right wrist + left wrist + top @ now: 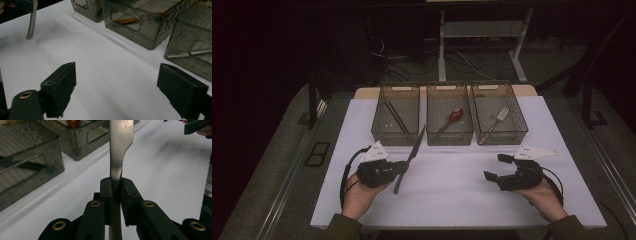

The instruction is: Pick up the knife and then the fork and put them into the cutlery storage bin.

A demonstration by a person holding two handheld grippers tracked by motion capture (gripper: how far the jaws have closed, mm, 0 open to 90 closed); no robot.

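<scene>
High view: above near table (452, 200) edge, looking forward and down, far off. Left gripper view: close along jaws, toward far edge bins (27, 165). Right gripper view: low, close, facing far-left. Shared: bins, white tabletop, knife (31, 22).

Black left gripper (404, 166) and right gripper (498, 168) with brass rivets, white plates, black cables, olive sleeves

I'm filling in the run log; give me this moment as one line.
left gripper: shut on knife | right gripper: open, empty | bins: chopsticks, spoon, fork
</scene>
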